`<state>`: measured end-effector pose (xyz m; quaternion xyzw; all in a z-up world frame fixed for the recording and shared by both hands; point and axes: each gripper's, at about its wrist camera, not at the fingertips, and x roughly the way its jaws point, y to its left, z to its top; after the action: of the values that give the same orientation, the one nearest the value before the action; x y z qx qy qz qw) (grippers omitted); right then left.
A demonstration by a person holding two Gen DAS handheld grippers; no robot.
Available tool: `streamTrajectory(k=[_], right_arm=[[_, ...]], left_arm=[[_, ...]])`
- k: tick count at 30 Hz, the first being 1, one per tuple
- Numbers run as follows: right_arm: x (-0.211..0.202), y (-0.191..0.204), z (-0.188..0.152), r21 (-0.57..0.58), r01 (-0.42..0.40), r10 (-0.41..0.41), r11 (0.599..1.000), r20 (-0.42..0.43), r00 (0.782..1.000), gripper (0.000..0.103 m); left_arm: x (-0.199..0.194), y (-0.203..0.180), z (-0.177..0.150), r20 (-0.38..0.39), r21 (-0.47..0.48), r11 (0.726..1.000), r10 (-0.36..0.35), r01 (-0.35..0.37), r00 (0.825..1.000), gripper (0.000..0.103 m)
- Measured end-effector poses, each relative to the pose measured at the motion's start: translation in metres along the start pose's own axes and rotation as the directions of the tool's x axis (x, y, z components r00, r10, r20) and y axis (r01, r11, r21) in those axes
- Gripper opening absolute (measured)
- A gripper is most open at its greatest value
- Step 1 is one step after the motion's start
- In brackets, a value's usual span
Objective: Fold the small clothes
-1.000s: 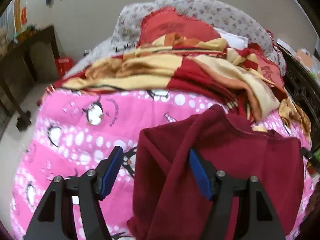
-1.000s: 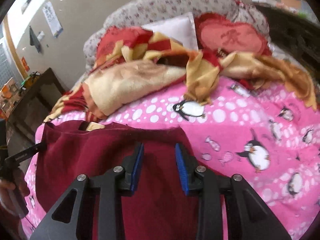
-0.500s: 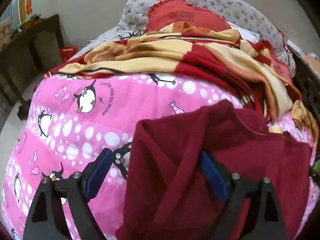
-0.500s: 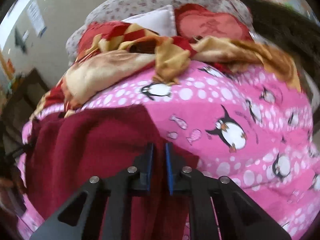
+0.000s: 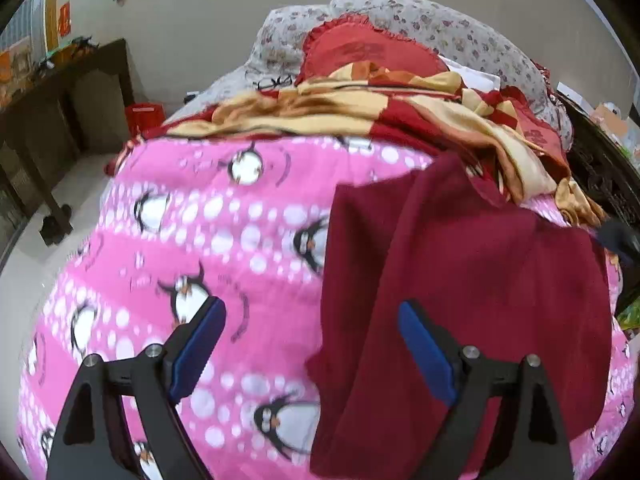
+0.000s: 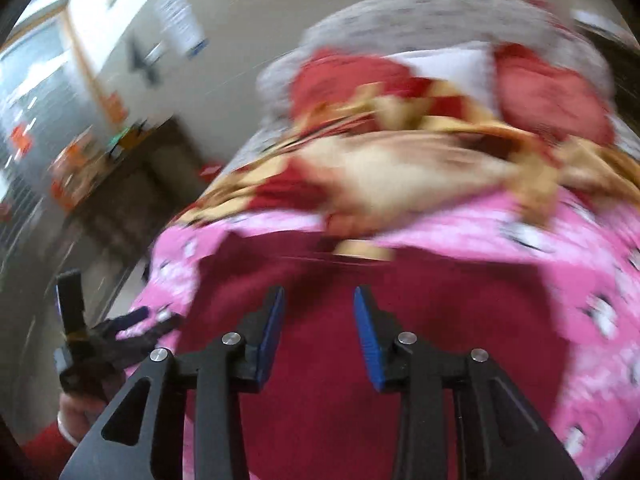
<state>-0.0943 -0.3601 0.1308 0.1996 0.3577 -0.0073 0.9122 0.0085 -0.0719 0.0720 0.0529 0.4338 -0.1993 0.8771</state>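
A dark red garment [image 5: 460, 280] lies on the pink penguin bedspread [image 5: 208, 240], with its left part folded over. My left gripper [image 5: 312, 340] is open and empty, hovering above the garment's left edge, one finger over the bedspread and one over the cloth. In the blurred right wrist view the same garment [image 6: 420, 320] fills the lower middle. My right gripper [image 6: 319, 320] is open above it, nothing between its blue pads. The left gripper [image 6: 120, 332] shows at the far left there.
A crumpled red and yellow blanket [image 5: 400, 120] and a red cushion [image 5: 368, 52] lie at the head of the bed against a floral headboard [image 5: 440, 24]. A dark wooden table [image 5: 60, 96] stands left of the bed. Dark furniture [image 5: 600, 184] flanks the right.
My right gripper closed on the garment's right side half a second ago, then opened and let go. My left gripper stayed open and drew left and back, its left finger now over the bedspread.
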Motion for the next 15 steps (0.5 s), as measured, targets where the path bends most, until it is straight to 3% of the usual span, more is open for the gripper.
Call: streamTrajectory(k=[3,7,10,11,13,15], right_arm=[[0.041,0.05,0.014,-0.074,-0.054,0.05,0.996,-0.052,0.997,0.049],[0.099,0.091,0.026,-0.06,-0.1,0.092,0.993,-0.128,0.987,0.049],[0.138,0.108,0.026,-0.089,-0.064,0.047,0.994,-0.182,0.982,0.049],[0.147,0.109,0.026,-0.1,-0.041,0.021,0.994,-0.188,0.982,0.044],[0.163,0.109,0.024,-0.117,0.059,-0.08,0.991,-0.182,0.98,0.017],[0.163,0.104,0.028,-0.065,0.049,-0.06,0.997,-0.174,0.983,0.018]], left_arm=[[0.0,0.003,-0.014,-0.018,-0.01,1.0,-0.009,0.009,1.0,0.092],[0.001,0.003,-0.028,-0.025,0.013,1.0,0.002,-0.002,1.0,0.092],[0.004,0.005,-0.033,-0.037,0.014,1.0,0.006,-0.006,0.999,0.092],[0.005,0.007,-0.034,-0.04,0.009,1.0,0.004,-0.004,0.999,0.092],[0.006,0.012,-0.034,-0.045,-0.008,1.0,-0.006,0.006,0.999,0.092],[0.007,0.015,-0.033,-0.049,-0.02,1.0,-0.016,0.015,0.999,0.092]])
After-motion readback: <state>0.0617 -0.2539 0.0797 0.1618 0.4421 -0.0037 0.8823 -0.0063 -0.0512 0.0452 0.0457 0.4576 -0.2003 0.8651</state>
